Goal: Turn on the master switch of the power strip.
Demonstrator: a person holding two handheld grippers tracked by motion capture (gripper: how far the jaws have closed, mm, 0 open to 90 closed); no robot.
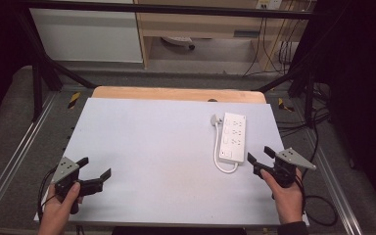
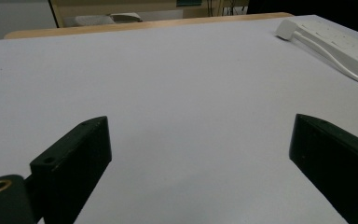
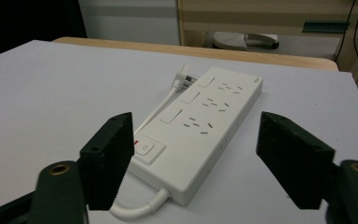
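A person stands at the near edge of the worktop (image 1: pixel 142 147), which is covered by a pale grey sheet with a strip of bare wood showing along its far side. Each hand holds a gripper low over the near corners.

The left gripper (image 1: pixel 92 172) sits at the near left corner, gripped by the left hand (image 1: pixel 61 208). Its jaws are spread wide apart with nothing between them; in the left gripper view there is just bare sheet between the two black jaws, and the power strip (image 2: pixel 340 44) lies well off toward the far right.

The right gripper (image 1: pixel 259 157) is at the near right, held by the right hand (image 1: pixel 288 196), a grey three-cornered plate on top of it. Its jaws are also spread wide and empty. It points at the white power strip (image 1: pixel 232 137), which lies flat on the right half of the worktop, just beyond the jaw tips and not touching them. In the right gripper view the strip's switch end (image 3: pixel 144 148) is nearest, framed between the jaws. Its white cord (image 1: pixel 219 147) loops out of the near end and runs up along the left side to the plug (image 1: pixel 215 118), which rests beside the far end.
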